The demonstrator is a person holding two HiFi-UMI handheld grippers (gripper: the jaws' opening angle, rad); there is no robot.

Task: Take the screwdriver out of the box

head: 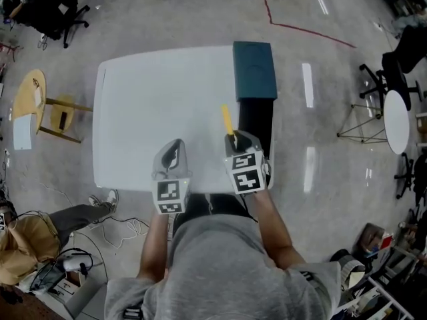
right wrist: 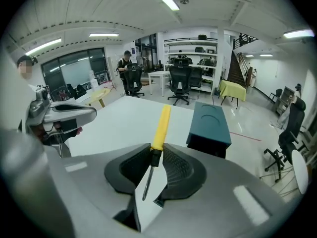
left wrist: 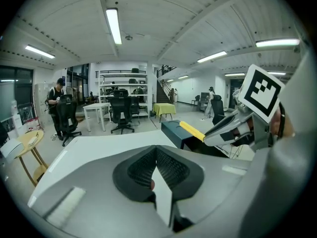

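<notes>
My right gripper [head: 234,137] is shut on the screwdriver [head: 227,120], held over the white table [head: 153,99] just left of the box [head: 255,69]. The box has a teal lid part and a dark open part toward me. In the right gripper view the pads clamp the black collar below the yellow handle [right wrist: 161,125], and the dark shaft [right wrist: 147,180] runs back between the fingers. My left gripper [head: 173,145] hovers beside it over the table, its pads [left wrist: 168,167] meeting at the tips with nothing between them. From the left gripper view the screwdriver [left wrist: 192,130] sticks out of the right gripper [left wrist: 233,130].
A wooden stool [head: 40,105] stands left of the table, and a seated person's leg [head: 80,215] lies at the near left. A round white table [head: 396,120] and a tripod [head: 360,122] stand to the right. Office chairs and a standing person [left wrist: 58,105] are farther off.
</notes>
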